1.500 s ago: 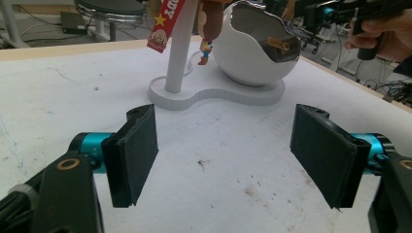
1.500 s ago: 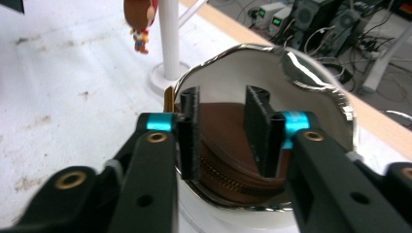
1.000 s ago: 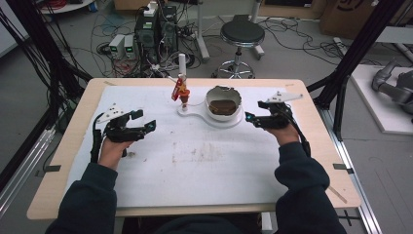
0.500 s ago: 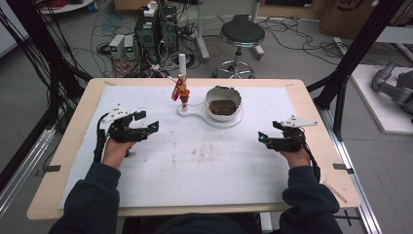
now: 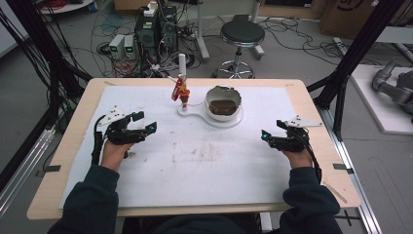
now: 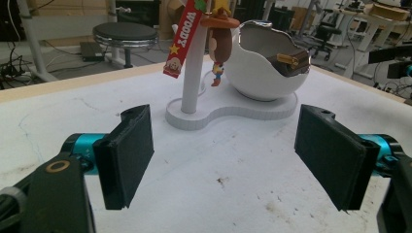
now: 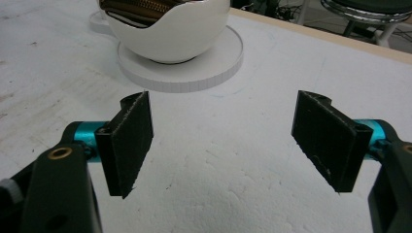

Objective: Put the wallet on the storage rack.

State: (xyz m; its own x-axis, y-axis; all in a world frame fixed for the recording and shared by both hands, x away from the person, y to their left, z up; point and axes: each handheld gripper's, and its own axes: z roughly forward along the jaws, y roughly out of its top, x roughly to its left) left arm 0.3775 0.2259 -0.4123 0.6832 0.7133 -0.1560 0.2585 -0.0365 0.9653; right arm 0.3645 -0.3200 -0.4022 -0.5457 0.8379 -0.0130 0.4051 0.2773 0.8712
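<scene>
A white stand [image 5: 195, 113] at the back middle of the table carries a post and an egg-shaped bowl [image 5: 223, 102]. On the post hangs a cowboy figure keychain [image 6: 217, 36] with a red tag [image 6: 181, 41]. A brown and gold item [image 6: 289, 60] lies in the bowl [image 6: 262, 68]. My left gripper [image 5: 145, 122] is open and empty, left of the stand, facing it [image 6: 223, 160]. My right gripper [image 5: 272, 130] is open and empty, to the right of the bowl [image 7: 170, 34] and nearer the person [image 7: 221, 145].
A stained white mat [image 5: 204, 156] covers the wooden table [image 5: 311, 112]. Behind the table are a stool [image 5: 242, 34], computer boxes [image 5: 156, 29] and cables on the floor. Black frame posts [image 5: 350, 58] stand at both sides.
My right gripper has drawn back from beside the bowl toward the person and a little to the right. My left gripper has barely moved. Both stay open.
</scene>
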